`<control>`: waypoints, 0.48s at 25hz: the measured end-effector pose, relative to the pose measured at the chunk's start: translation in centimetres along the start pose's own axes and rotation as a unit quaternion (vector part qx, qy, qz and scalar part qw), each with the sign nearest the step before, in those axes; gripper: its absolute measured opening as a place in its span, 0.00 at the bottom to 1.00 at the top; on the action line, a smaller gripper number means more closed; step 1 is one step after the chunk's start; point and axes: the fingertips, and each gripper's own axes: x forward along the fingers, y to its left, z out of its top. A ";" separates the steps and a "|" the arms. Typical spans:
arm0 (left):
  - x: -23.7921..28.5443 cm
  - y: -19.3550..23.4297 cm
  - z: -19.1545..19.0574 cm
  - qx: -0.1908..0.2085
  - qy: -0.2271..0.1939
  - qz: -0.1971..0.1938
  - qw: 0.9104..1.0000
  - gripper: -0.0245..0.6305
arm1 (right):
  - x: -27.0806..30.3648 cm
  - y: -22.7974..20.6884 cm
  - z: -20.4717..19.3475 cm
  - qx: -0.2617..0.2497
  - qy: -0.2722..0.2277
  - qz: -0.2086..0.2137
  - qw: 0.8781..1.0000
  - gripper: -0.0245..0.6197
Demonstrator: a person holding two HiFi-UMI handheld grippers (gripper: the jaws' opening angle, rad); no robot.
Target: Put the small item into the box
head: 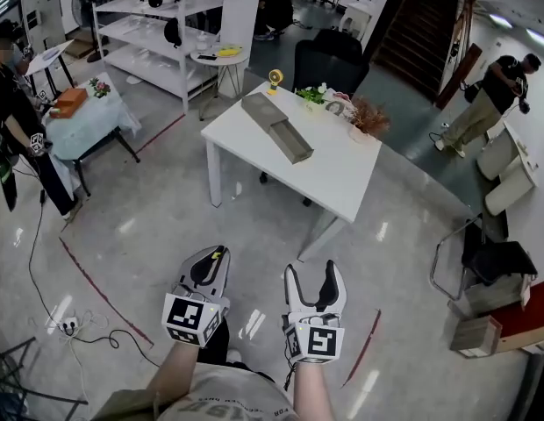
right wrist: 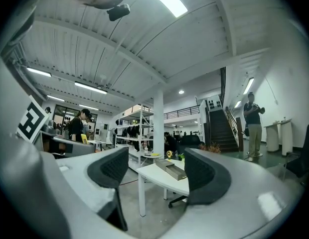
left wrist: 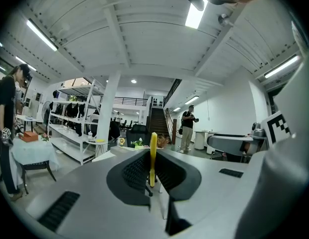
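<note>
left claw clamped on thin yellow item, which stands upright between the pads, tip poking past them. right claw jaws wide, nothing between them. long grey box lies on white table, well ahead of both claws

Counter: white, ahead of you, mid-floor.
Plants: along its far edge.
Black chair: just behind that counter.
Shelving: white, at your far left.
Person: standing far right, beside the staircase.
</note>
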 end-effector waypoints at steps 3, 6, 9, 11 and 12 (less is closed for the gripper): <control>2.1 0.4 0.1 0.002 0.006 -0.012 1.000 0.08 | 1.7 -0.9 -0.4 0.002 0.005 -0.010 1.000 0.57; 4.5 1.5 0.4 0.008 0.006 -0.022 1.000 0.08 | 4.1 -1.6 -0.7 0.010 0.000 -0.024 1.000 0.57; 7.5 3.3 1.2 0.010 0.004 -0.031 0.999 0.08 | 7.2 -2.0 -0.6 0.004 -0.002 -0.031 1.000 0.57; 9.6 4.6 1.9 0.011 0.004 -0.038 0.999 0.08 | 9.4 -2.4 -0.8 0.002 0.002 -0.038 0.999 0.57; 10.7 5.2 2.3 0.012 0.003 -0.042 0.999 0.08 | 10.5 -2.6 -1.0 0.005 0.003 -0.044 0.999 0.57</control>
